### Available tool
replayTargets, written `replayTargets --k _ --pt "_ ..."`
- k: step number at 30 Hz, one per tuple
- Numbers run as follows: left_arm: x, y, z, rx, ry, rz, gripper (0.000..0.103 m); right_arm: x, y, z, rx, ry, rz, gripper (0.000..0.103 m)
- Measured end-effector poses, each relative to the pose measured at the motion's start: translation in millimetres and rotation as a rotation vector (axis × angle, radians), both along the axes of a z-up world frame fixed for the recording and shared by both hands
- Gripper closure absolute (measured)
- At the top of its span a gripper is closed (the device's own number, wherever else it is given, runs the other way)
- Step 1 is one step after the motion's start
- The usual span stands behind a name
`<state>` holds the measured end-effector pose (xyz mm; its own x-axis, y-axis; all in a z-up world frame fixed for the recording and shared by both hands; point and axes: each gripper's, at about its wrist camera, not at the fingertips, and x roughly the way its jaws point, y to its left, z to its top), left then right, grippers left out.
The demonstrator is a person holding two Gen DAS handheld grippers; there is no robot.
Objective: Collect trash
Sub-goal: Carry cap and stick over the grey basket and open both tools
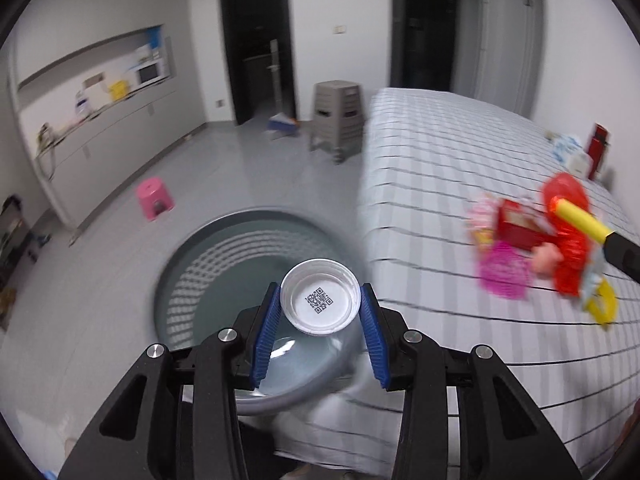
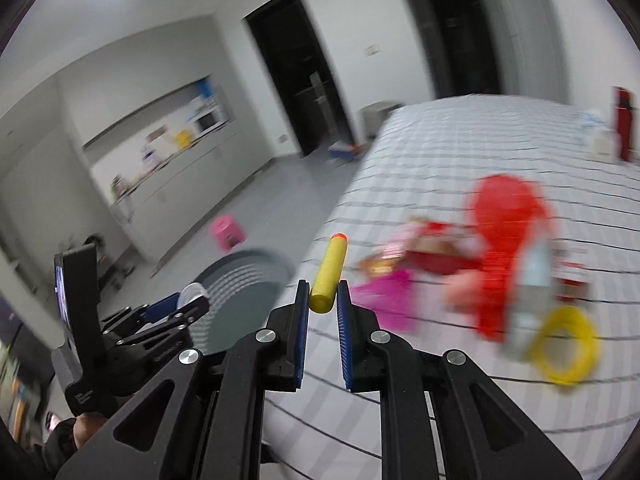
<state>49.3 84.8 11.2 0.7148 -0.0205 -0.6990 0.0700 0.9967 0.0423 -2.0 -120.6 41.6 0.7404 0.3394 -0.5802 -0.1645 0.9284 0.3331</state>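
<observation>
My left gripper (image 1: 320,304) is shut on a white plastic lid (image 1: 319,303) with a QR code and holds it above the grey mesh trash bin (image 1: 224,256) beside the bed. It also shows in the right wrist view (image 2: 176,304). My right gripper (image 2: 323,298) is shut on a yellow foam dart (image 2: 329,280) with an orange tip, held over the bed's edge. The dart also shows at the right of the left wrist view (image 1: 580,218). A blurred pile of red, pink and yellow trash (image 2: 492,264) lies on the bed.
The bed with a striped white cover (image 1: 440,168) fills the right side. A pink stool (image 1: 154,198) and a grey stool (image 1: 338,120) stand on the grey floor. A red bottle (image 2: 624,120) and a white packet stand at the bed's far side.
</observation>
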Motion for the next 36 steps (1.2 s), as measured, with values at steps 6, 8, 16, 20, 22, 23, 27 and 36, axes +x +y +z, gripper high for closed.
replayTargets --k 6,8,16,20,22,23,27,36 --pt "25.3 55.4 -26.7 -0.008 0.045 0.09 0.064 52.0 79.1 -27.5 -0.02 0.084 0.152 0.089" --pt "32.3 67.6 -36.2 -0.015 0.064 0.105 0.064 65.0 97.1 -34.7 -0.023 0.11 0.186 0.089" --pt "57.9 96.4 -68.2 -0.04 0.126 0.123 0.063 107.4 145.6 -72.9 -0.053 0.228 0.252 0.089" --pt "60.7 103.7 -77.5 -0.048 0.144 0.126 0.063 114.4 158.3 -81.6 -0.071 0.255 0.266 0.089" --pt "60.4 105.6 -81.5 -0.051 0.154 0.128 0.063 116.0 163.8 -84.5 -0.074 0.261 0.272 0.089" --pt "60.7 107.5 -82.0 -0.053 0.157 0.129 0.062 119.4 166.5 -86.6 -0.078 0.263 0.274 0.089" --pt "58.8 111.8 -84.0 -0.056 0.155 0.145 0.041 126.9 173.6 -89.9 -0.083 0.269 0.277 0.087" --pt "51.9 119.5 -83.7 -0.055 0.155 0.175 0.04 128.4 169.1 -90.3 -0.087 0.258 0.26 0.078"
